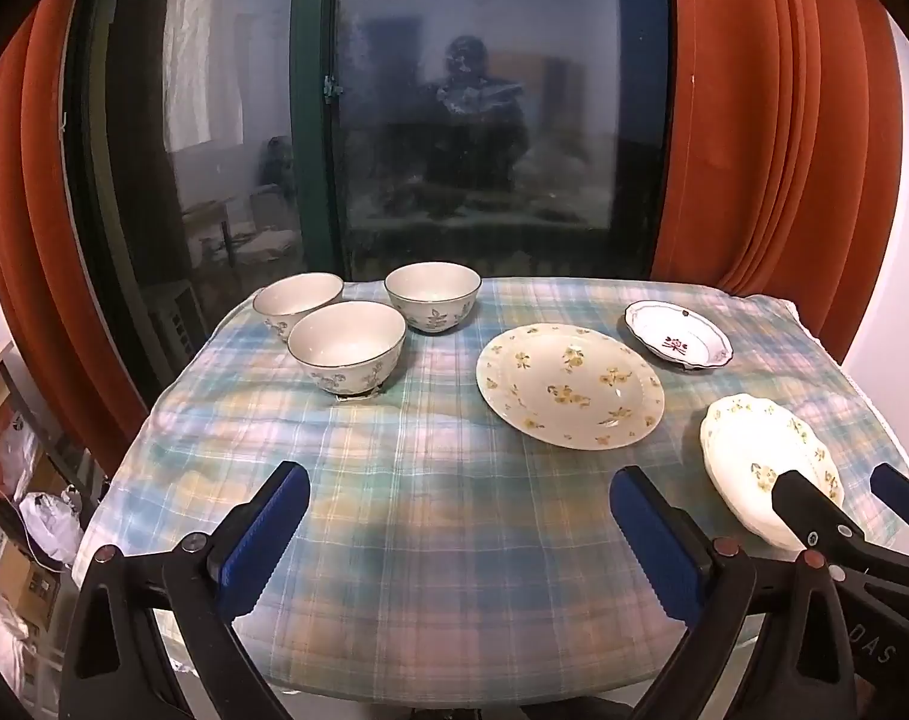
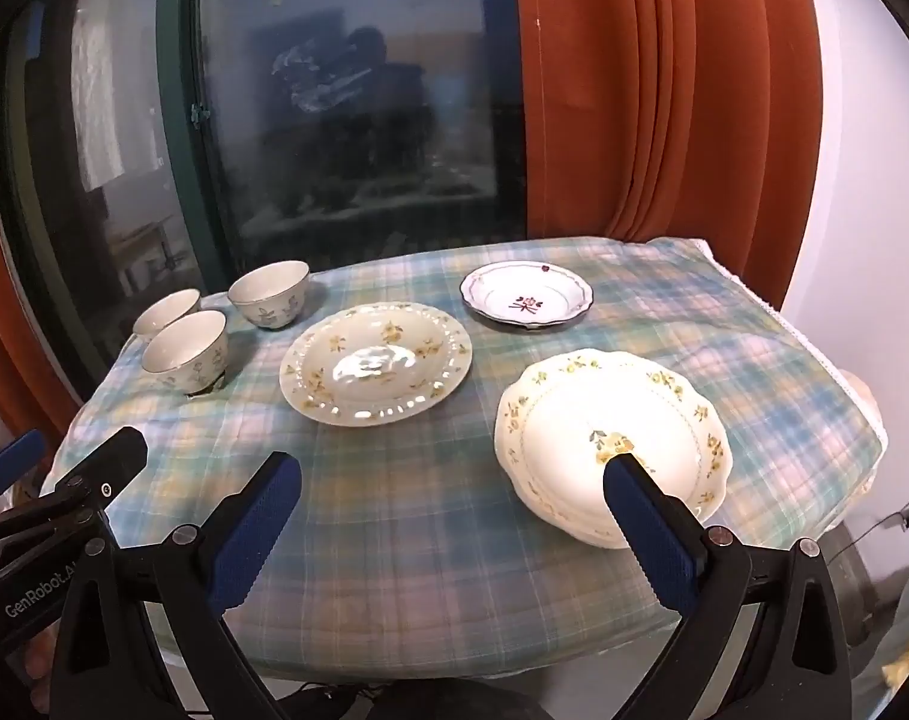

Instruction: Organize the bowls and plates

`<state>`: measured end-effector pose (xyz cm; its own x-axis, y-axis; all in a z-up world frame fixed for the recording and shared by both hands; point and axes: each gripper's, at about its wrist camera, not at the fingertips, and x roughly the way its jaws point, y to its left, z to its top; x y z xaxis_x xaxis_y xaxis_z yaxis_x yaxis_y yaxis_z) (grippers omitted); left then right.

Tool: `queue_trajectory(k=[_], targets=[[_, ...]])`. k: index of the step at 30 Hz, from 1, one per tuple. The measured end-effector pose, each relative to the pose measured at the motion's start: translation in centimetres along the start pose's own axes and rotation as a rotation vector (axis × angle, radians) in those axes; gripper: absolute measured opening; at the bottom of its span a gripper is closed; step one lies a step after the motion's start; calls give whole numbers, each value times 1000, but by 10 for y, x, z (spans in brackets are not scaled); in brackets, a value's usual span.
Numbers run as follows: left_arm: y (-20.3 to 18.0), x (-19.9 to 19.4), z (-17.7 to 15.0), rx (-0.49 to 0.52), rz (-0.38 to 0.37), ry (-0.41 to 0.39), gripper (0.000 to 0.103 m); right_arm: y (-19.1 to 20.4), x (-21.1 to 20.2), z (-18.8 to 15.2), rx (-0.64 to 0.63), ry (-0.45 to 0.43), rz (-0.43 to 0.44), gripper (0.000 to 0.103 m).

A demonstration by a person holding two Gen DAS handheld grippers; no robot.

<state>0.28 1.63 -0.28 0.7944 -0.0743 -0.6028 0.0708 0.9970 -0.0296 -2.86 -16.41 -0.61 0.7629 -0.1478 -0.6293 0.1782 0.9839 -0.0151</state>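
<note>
Plates (image 2: 375, 363) and bowls (image 1: 346, 348) lay apart on checked cloth (image 1: 430, 510), nothing stacked yet; my left claw (image 1: 460, 531) and right claw (image 2: 452, 516) gaped wide, empty; next, I judged, grip scalloped plate (image 2: 613, 438) rim

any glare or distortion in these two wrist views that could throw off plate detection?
Right wrist: strong ceiling-light glare on the large floral plate, washing out its centre and rim. Left wrist: same plate glare-free, pattern legible. Both: heavy fisheye bending of the curtains, dark corners, and room reflections in the window.
</note>
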Motion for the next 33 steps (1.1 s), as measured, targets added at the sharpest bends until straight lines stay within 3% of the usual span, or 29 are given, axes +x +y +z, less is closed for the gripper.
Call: queue_trajectory(k=[33], targets=[[18,6,-3,1,-6,3,101,18,2,2,1,-13,-11,102]])
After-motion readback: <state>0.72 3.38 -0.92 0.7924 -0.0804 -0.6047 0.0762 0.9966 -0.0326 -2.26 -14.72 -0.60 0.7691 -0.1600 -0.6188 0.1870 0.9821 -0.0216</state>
